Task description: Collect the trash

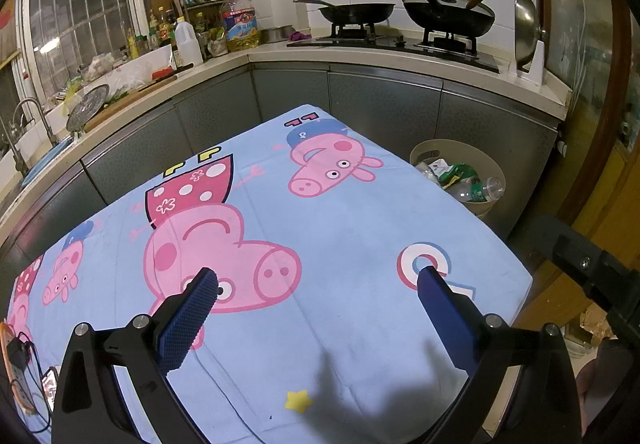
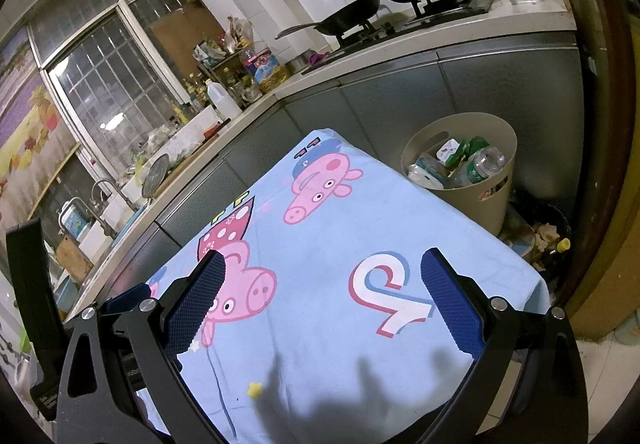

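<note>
We hold our left tool (image 1: pixel 318 282) and right tool (image 2: pixel 322 272) wide apart and empty above the cloth-covered counter (image 1: pixel 340 219). The trash (image 2: pixel 460 161) sits in the beige bin (image 2: pixel 496 199) beyond the counter's far right corner, well apart from both.

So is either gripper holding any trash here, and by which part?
Nothing is held. The left gripper and right gripper are both open over the cloth, with nothing between their fingers. The trash sits in the bin.
</note>
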The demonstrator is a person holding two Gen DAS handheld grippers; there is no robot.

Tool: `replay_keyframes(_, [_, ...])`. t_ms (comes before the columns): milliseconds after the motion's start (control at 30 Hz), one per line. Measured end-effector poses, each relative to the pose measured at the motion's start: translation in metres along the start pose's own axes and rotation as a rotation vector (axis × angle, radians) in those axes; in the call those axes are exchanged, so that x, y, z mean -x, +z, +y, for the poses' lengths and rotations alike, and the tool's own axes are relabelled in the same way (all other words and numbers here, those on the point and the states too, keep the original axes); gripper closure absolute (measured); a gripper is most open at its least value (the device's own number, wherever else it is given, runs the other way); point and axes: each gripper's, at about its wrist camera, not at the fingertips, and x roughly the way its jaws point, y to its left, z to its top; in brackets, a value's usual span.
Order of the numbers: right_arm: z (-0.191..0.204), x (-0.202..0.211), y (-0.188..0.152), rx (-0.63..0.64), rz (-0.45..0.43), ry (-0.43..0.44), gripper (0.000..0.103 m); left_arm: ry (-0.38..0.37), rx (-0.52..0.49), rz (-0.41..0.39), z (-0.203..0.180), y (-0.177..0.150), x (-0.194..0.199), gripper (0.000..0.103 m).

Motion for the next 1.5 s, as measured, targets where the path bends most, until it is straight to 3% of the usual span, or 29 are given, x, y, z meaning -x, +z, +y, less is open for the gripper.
replay_keyframes(867, [0.000, -0.003, 0.002, -0.001, 0.008, -0.002, 0.006, -0.005, 0.005, 0.008, 0.002, -0.005, -0.001, 0.004])
replay_keyframes(1500, [0.005, 0.023, -0.035, 0.001, 0.030, -0.010, 0.006, -0.013, 0.020, 0.026, 0.002, -0.014, 0.007, 0.004])
